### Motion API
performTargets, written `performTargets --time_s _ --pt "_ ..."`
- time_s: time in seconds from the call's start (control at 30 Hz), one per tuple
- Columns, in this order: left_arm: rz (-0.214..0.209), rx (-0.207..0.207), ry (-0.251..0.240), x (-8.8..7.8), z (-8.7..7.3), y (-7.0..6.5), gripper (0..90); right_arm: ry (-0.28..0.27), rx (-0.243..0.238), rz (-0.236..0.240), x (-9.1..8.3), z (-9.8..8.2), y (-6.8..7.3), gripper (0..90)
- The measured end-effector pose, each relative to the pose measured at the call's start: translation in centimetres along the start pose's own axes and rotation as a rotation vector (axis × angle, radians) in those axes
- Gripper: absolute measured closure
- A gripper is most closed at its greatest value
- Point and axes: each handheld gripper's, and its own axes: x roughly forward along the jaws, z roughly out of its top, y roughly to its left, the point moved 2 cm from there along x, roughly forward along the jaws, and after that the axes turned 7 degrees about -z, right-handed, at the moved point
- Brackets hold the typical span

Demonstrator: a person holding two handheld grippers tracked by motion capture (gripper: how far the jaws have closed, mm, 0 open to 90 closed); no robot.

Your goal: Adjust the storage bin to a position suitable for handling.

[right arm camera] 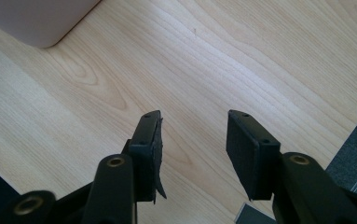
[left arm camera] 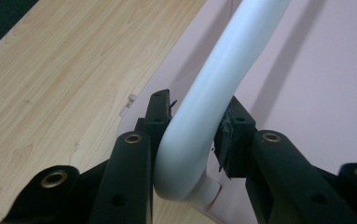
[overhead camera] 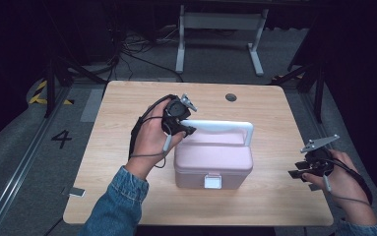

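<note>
A pink box with a white front latch sits mid-table. Its white handle stands raised above the lid. My left gripper is shut on the handle's left corner; in the left gripper view both pads press the white handle at its bend, over the pink lid. My right gripper hovers over the table near its right edge, to the right of the box, open with nothing between its fingers. A corner of the pink box shows at the top left of the right gripper view.
The wooden table has a dark round hole near its far edge. A small grey tag sits on the front left edge. Beyond the table are a white frame, cables and black stands on grey floor.
</note>
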Motion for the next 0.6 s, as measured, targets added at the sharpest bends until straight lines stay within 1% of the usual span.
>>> performTargets --time_s 0.03,0.1,0.13,0.27,0.37,0.4,0.43,0.47,0.53,0.6 --pt "0.000 0.000 0.000 0.0 0.0 0.0 69.8 -0.003 -0.006 -0.005 0.0 0.0 0.0 56.5" --pt "-0.010 0.009 -0.015 -0.4 0.0 -0.1 70.1 -0.007 -0.006 -0.005 0.1 0.1 0.0 56.3" --pt "-0.008 0.012 -0.024 -0.6 0.1 -0.2 70.2 -0.010 -0.003 -0.003 0.1 0.1 0.0 56.3" --pt "-0.012 0.023 -0.027 -1.1 0.4 -0.4 70.4 -0.016 -0.001 -0.006 0.0 0.1 0.0 55.9" --pt "-0.008 0.021 -0.033 -1.4 0.6 -0.4 70.3 -0.022 -0.004 -0.009 -0.1 0.0 0.0 55.6" --pt "-0.008 0.021 -0.028 -1.5 0.7 -0.4 70.3 -0.025 0.000 -0.010 -0.1 -0.1 0.0 55.6" --pt "-0.009 0.026 -0.023 -1.5 0.8 -0.3 70.3 -0.031 0.003 -0.012 -0.2 -0.1 0.0 55.7" --pt "-0.002 0.020 -0.032 -1.5 0.9 -0.3 70.2 -0.033 0.004 -0.012 -0.3 -0.1 0.0 55.7" --pt "-0.003 0.024 -0.029 -1.7 1.1 -0.2 70.0 -0.048 0.006 -0.013 -0.4 -0.2 0.1 55.7" --pt "0.000 0.018 -0.033 -1.7 1.2 -0.1 69.8 -0.075 0.004 -0.018 -0.6 -0.2 0.1 55.7"
